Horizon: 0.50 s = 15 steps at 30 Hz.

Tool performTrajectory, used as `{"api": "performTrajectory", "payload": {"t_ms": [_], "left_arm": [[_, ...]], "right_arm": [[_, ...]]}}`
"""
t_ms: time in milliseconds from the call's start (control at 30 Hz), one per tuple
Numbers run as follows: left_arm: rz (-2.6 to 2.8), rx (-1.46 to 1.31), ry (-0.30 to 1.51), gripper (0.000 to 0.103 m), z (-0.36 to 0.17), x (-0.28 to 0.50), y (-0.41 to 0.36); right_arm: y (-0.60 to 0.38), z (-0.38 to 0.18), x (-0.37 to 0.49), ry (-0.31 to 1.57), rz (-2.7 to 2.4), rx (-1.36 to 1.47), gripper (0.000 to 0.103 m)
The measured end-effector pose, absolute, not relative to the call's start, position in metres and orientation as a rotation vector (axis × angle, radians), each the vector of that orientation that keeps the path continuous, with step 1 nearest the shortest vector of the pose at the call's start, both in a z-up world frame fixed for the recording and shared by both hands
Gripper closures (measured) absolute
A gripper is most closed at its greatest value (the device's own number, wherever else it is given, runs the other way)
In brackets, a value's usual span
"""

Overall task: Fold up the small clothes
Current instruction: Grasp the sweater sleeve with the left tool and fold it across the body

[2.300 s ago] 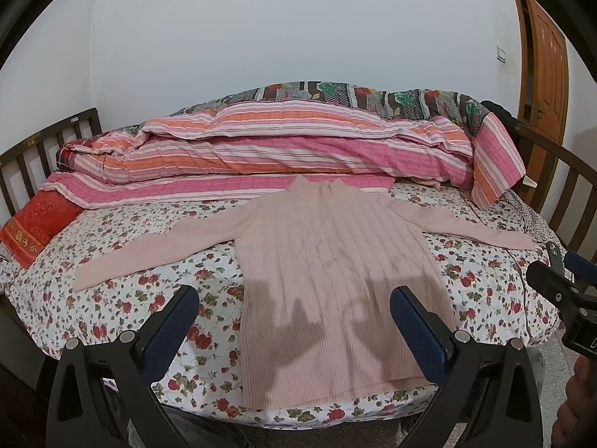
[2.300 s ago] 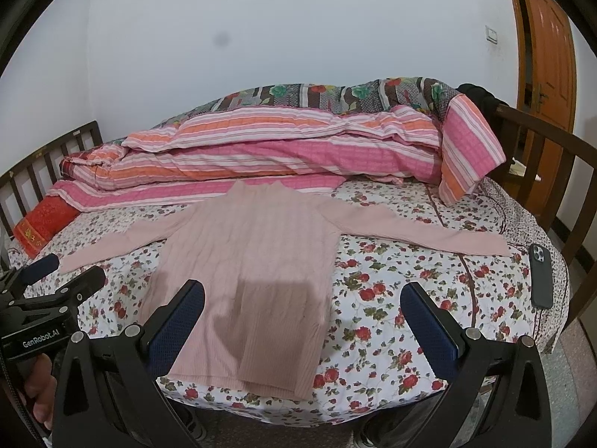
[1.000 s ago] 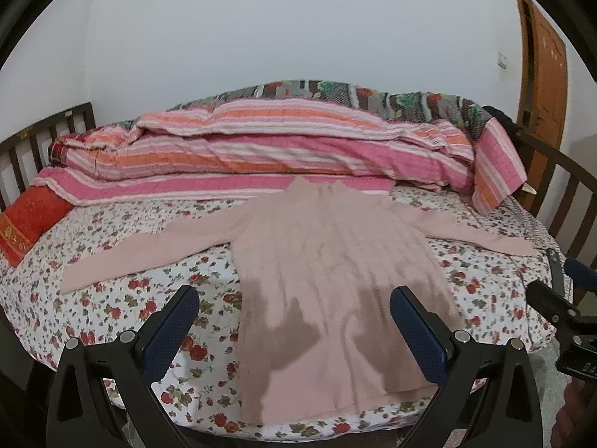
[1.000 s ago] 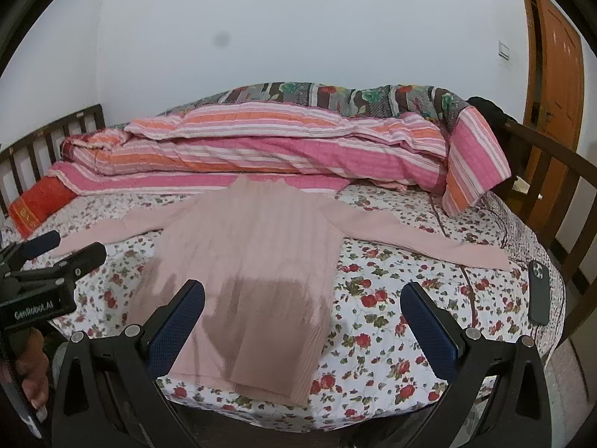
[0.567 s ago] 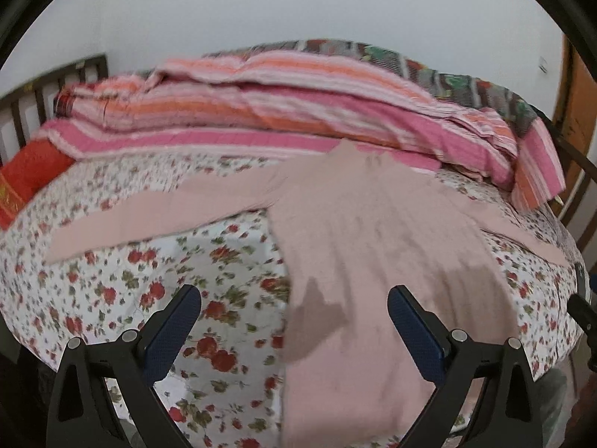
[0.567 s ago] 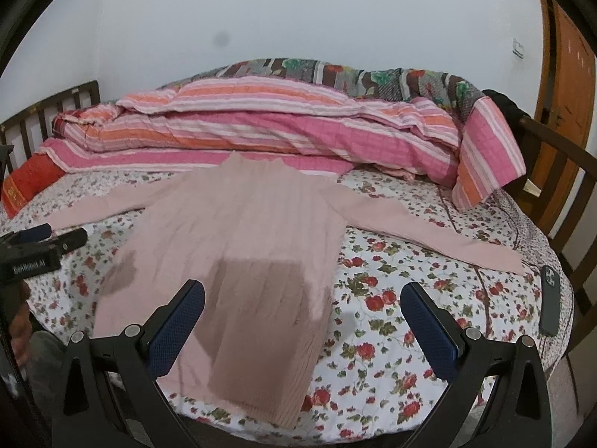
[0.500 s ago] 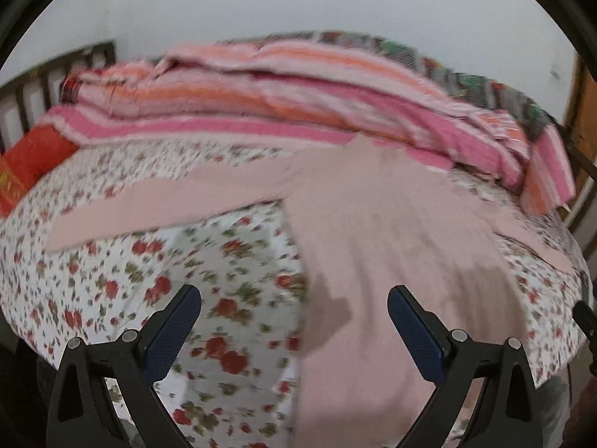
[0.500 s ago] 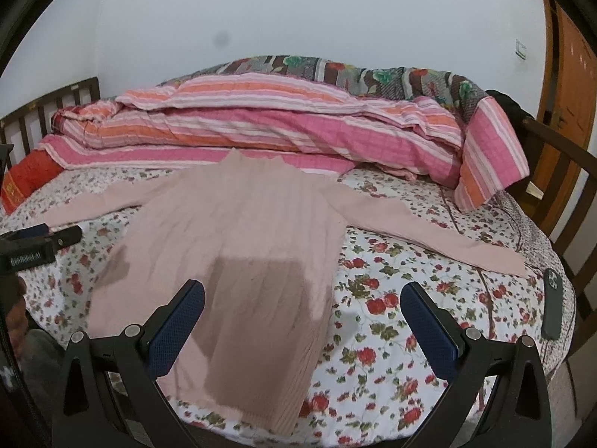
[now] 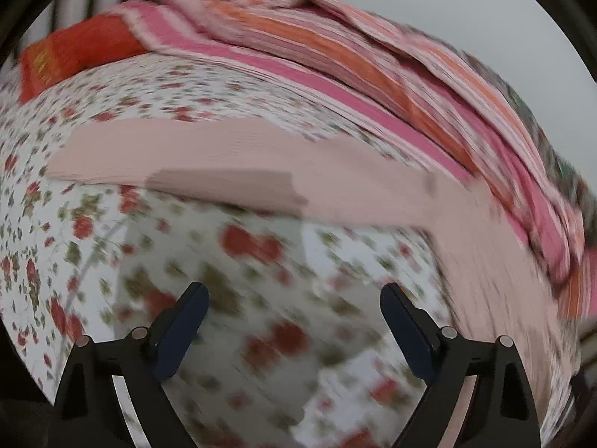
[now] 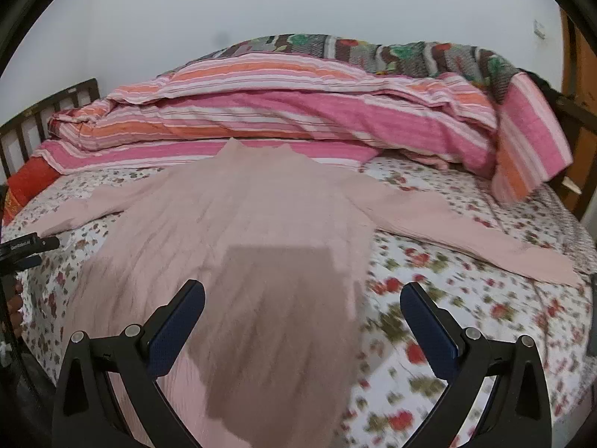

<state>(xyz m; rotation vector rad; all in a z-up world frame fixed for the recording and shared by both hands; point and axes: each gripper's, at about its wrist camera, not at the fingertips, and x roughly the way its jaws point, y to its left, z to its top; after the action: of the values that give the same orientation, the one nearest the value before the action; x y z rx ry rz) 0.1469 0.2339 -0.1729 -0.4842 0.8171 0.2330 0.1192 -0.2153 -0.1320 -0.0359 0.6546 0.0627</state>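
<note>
While the left cam pic is smeared w/ blur, the layout reads fine: pink sweater lies flat, face-up on the bed, neck toward the striped quilt piled at the far side, both sleeves spread out to the sides. Left gripper hangs over the floral sheet just short of the left sleeve, fingers spread wide, nothing between them. That sleeve runs across the view w/ its cuff end toward the red pillow. Right gripper sits above the sweater's lower body, jaws wide apart too, holding nothing; a square-ish shadow falls on the knit right ahead of it. Right sleeve stretches off toward the bed's right edge. Left gripper also peeks into the right cam at far left, near the left sleeve's cuff.
</note>
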Motion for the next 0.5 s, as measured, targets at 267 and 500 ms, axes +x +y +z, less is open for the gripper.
{"api": "performTrajectory", "payload": {"t_ms": [267, 500], "left_arm": [[0.363, -0.634, 0.719, 0.029, -0.187, 0.162, 0.313], [0.570, -0.543, 0.688, 0.042, -0.186, 0.186, 0.349]], "right_arm": [[-0.212, -0.144, 0.171, 0.663, 0.106, -0.050, 0.005], [-0.222, -0.149, 0.210, 0.682, 0.135, 0.016, 0.008]]}}
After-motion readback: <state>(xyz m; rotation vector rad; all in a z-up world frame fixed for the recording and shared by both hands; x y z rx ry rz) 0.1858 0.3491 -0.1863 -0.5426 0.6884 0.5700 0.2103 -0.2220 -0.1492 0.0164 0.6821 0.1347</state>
